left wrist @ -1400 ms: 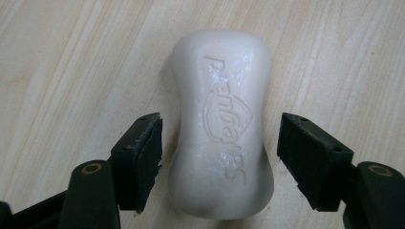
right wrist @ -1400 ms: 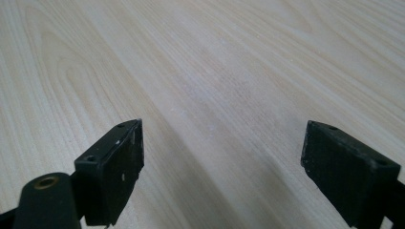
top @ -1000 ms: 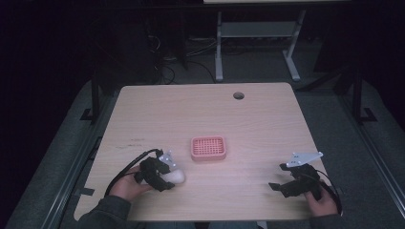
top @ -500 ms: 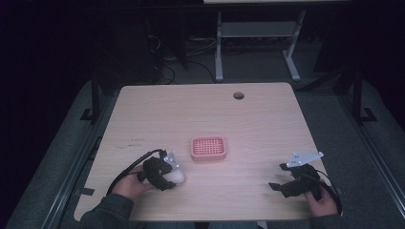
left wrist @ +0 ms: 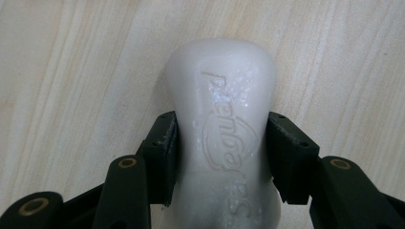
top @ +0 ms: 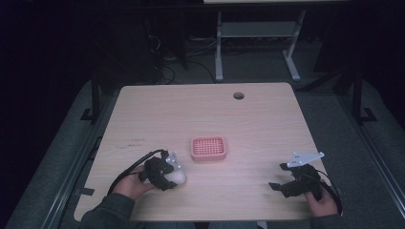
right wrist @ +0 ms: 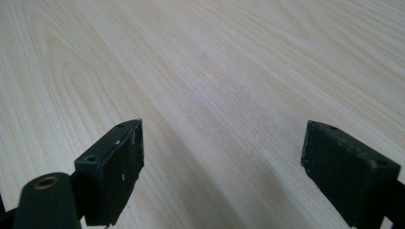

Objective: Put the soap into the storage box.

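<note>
- The white soap bar point(left wrist: 224, 133) carried raised lettering along its top face, seen upside down from the left gripper view; it could not be read with certainty, and a round emblem sat beneath the word.
- The bar was milky white, smooth and glossy, waisted in the middle and rounded at its far end, with small wet-looking specks near the lettering.
- The left gripper point(top: 165, 172) had its fingers point(left wrist: 162, 148) closed on the bar, one pad pressed against each side of the narrow waist.
- In the high view the bar point(top: 178, 177) lay at the near left of the bench point(top: 200, 114), just near and left of the pink soap dish point(top: 208, 148) and apart from it.
- The dish was a rounded rectangle with a gridded floor, sitting near the middle of the bench.
- The right gripper point(top: 290, 179) rested at the near right, its fingers point(right wrist: 114, 167) spread wide apart over bare wood, holding nothing.
- A round cable hole point(top: 238, 95) showed near the far edge.
</note>
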Demonstrator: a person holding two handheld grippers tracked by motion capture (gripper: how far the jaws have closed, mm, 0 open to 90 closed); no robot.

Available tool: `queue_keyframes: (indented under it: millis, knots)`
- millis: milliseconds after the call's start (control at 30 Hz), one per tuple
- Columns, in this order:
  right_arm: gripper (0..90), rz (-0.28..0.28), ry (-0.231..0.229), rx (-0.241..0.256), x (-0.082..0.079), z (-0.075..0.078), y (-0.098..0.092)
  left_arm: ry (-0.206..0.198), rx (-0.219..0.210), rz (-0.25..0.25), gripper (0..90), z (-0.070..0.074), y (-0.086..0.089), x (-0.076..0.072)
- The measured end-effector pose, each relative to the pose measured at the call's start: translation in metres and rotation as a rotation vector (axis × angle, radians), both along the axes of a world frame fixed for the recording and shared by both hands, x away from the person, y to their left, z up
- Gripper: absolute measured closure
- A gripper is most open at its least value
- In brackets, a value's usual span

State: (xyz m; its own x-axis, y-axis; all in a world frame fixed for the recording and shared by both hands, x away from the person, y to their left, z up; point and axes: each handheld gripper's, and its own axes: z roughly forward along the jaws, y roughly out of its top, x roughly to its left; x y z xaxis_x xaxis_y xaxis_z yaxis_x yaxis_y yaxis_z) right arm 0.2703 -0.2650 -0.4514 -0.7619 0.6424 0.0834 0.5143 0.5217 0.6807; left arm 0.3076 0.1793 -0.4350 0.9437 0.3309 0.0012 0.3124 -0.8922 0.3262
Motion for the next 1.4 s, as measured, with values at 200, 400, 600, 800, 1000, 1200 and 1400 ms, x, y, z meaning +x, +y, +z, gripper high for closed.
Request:
queue_keyframes:
  millis: [200, 400, 600, 800, 1000, 1200, 1400]
  knots:
    - [14.3, 0.001, 0.002, -0.001, 0.0, 0.0, 0.0, 0.021, 0.006, -0.005, 49.6, 0.0, 0.0, 0.002]
    - [14.3, 0.002, 0.001, 0.0, 0.0, 0.0, 0.0, 0.024, 0.043, -0.007, 49.5, -0.002, -0.003, 0.002]
    - [14.3, 0.001, 0.008, -0.002, 0.0, 0.0, 0.002, 0.034, 0.061, -0.015, 47.5, -0.003, -0.006, 0.004]
    - [14.3, 0.002, 0.011, -0.004, 0.0, 0.0, 0.002, 0.037, 0.072, -0.02, 48.0, -0.002, -0.009, 0.004]
    - [14.3, 0.002, 0.008, -0.002, 0.0, 0.0, 0.0, 0.024, 0.061, -0.018, 49.4, -0.002, -0.008, 0.001]
    - [14.3, 0.002, 0.009, -0.004, 0.0, 0.0, 0.001, 0.009, 0.034, 0.0, 49.5, 0.002, -0.004, 0.003]
    - [14.3, 0.001, 0.004, -0.002, 0.0, 0.0, 0.0, 0.008, 0.025, -0.001, 49.5, 0.008, -0.005, 0.005]
